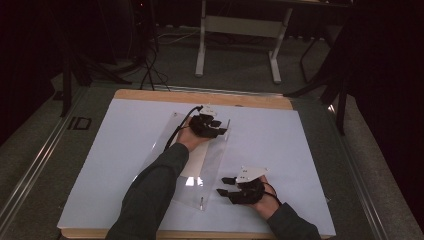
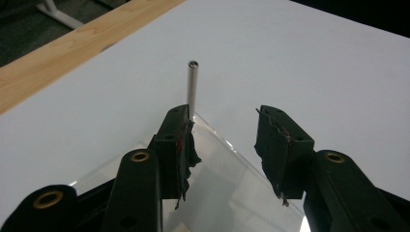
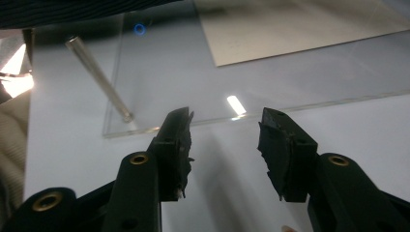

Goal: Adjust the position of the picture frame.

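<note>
Clear acrylic sheet [image 1: 200, 165] lies flat on the white table [image 1: 300, 150], its long axis running away from the person. Left gripper [image 2: 223, 145], jaws spread and empty, hovers over its far corner beside an upright metal post [image 2: 192, 87]. Right gripper [image 3: 225, 150], also spread, faces the near edge.

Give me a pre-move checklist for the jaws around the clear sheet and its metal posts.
1. Left gripper jaws open, nothing between them: ok.
2. Right gripper jaws open and empty: ok.
3. Clear sheet lying flat on the white table cover: ok.
4. Metal post upright at the sheet's corner, beside the left jaw: ok.
5. Near post seated in its corner: cannot tell.
</note>
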